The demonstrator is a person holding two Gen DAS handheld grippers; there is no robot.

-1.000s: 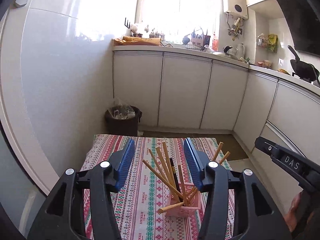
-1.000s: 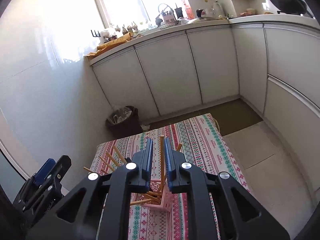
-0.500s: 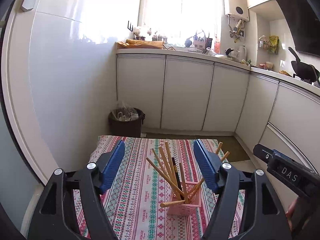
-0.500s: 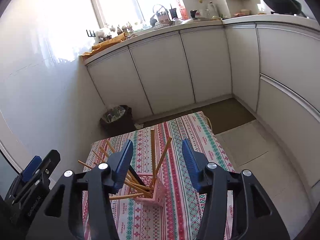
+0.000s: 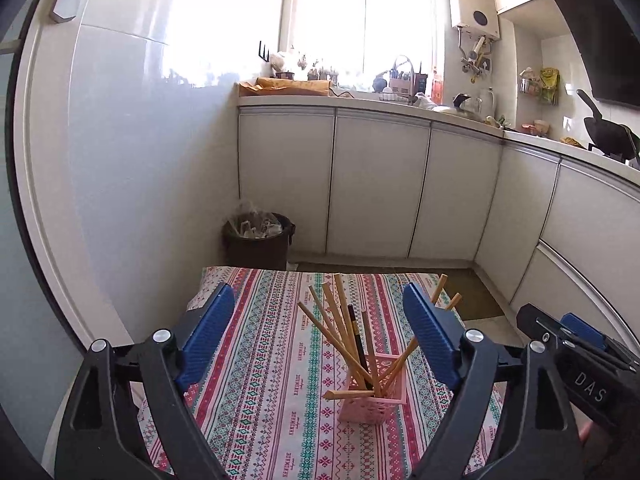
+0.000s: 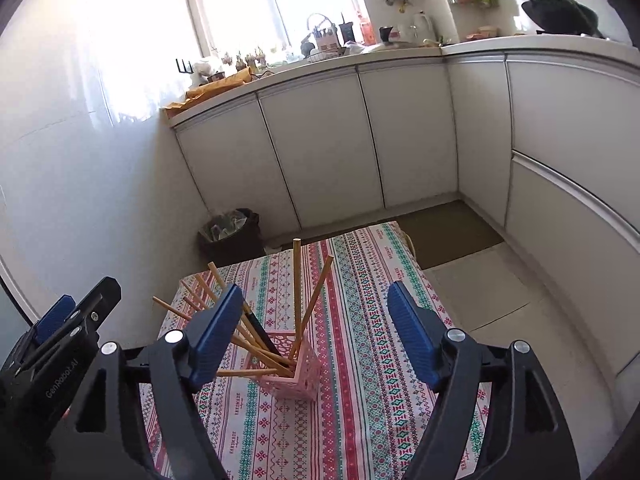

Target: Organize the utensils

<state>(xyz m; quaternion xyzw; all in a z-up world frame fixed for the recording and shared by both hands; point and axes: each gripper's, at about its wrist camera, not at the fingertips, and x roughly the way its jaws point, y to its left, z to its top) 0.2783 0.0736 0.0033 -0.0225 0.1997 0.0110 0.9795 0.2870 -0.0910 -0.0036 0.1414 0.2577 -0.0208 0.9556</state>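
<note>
A pink perforated holder [image 5: 370, 406] [image 6: 294, 376] stands on the striped tablecloth [image 5: 264, 380] [image 6: 372, 400]. Several wooden chopsticks [image 5: 340, 320] [image 6: 297, 280] and one dark chopstick [image 5: 357, 344] stick out of it, fanned in different directions. One chopstick lies across its rim [image 5: 346, 394]. My left gripper [image 5: 320, 332] is open and empty, held above and behind the holder. My right gripper [image 6: 316, 332] is open and empty, above the holder. Each gripper shows at the edge of the other's view.
White cabinets [image 5: 380, 188] under a cluttered counter run along the back and right. A dark bin [image 5: 258, 236] with a bag stands on the floor beyond the table. A glossy white wall [image 5: 140, 160] is at left. A black pan [image 6: 560, 10] sits on the counter.
My right gripper was shut around a chopstick above the holder, then opened and pulled back; the chopstick now stands in the holder. My left gripper opened wider and drew back and up.
</note>
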